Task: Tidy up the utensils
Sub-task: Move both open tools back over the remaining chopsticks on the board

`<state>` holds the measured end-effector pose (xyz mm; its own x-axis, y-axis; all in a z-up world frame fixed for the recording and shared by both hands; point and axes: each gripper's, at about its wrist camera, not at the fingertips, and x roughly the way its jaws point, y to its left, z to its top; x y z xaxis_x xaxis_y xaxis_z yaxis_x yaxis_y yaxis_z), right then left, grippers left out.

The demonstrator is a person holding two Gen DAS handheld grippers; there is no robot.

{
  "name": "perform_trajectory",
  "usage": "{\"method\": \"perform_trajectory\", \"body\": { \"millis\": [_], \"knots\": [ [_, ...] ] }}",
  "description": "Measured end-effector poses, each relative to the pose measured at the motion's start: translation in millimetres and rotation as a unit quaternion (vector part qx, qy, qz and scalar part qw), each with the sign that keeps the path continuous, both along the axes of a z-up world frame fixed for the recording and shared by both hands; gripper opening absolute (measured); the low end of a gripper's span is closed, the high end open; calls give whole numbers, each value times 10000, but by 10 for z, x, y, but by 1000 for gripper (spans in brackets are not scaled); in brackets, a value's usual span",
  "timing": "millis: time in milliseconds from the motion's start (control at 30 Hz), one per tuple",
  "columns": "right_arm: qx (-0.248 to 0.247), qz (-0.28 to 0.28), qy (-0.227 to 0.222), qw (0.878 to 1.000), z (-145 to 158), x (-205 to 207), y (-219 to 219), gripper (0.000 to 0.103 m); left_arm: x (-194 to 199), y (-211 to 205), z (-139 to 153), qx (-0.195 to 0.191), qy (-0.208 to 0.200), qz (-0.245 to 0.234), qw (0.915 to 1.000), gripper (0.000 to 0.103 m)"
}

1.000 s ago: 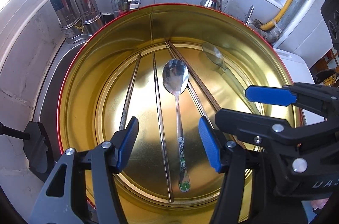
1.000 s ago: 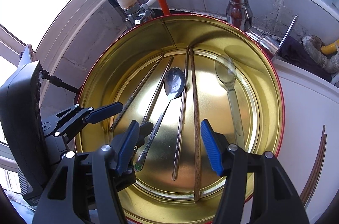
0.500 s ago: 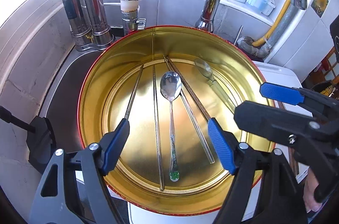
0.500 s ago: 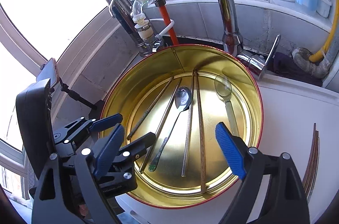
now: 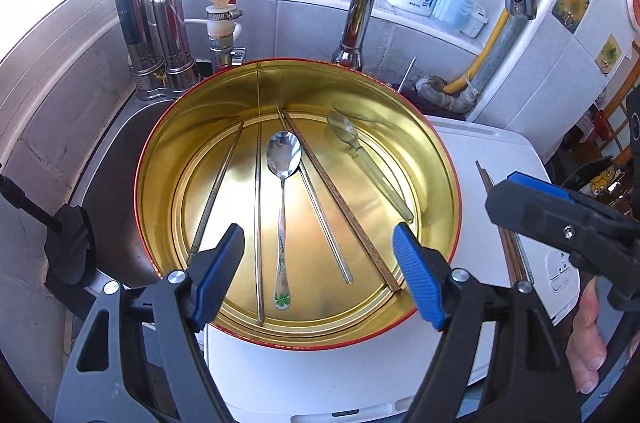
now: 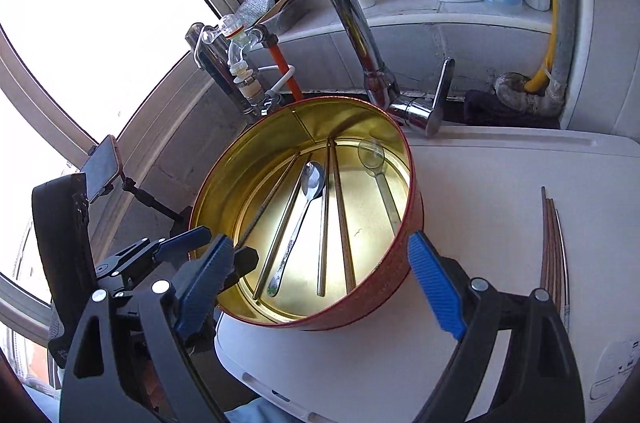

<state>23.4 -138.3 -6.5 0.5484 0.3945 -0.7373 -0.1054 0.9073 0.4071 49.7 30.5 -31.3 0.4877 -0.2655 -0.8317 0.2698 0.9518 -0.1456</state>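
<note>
Jaws of our left gripper and right gripper stand wide apart with nothing between them, having just been opening. We see the steel spoon with a clover-printed handle, clear plastic spoon, metal chopsticks and brown wooden chopstick lying in the round gold-lined red tin on the white bench.

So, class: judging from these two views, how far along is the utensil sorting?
Done: two spoons, a metal spoon and a clear spoon, and several chopsticks lie in the round tin. In hand: nothing; the left tongs and right tongs are both open and empty. Left: a few chopsticks lie on the white surface beside the tin.
</note>
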Motion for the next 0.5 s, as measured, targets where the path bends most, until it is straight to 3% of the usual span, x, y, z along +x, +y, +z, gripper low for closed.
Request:
{"method": "perform_trajectory", "body": {
  "millis": [200, 500],
  "knots": [
    [-123, -671, -73, 9976, 11, -284, -531, 90, -132, -467, 60, -91, -115, -621, 9980, 75],
    [-294, -1507, 231, 9879, -182, -598, -1328, 90, -290, -1321, -77, 57, 86, -1675, 9858, 75]
  ]
}}
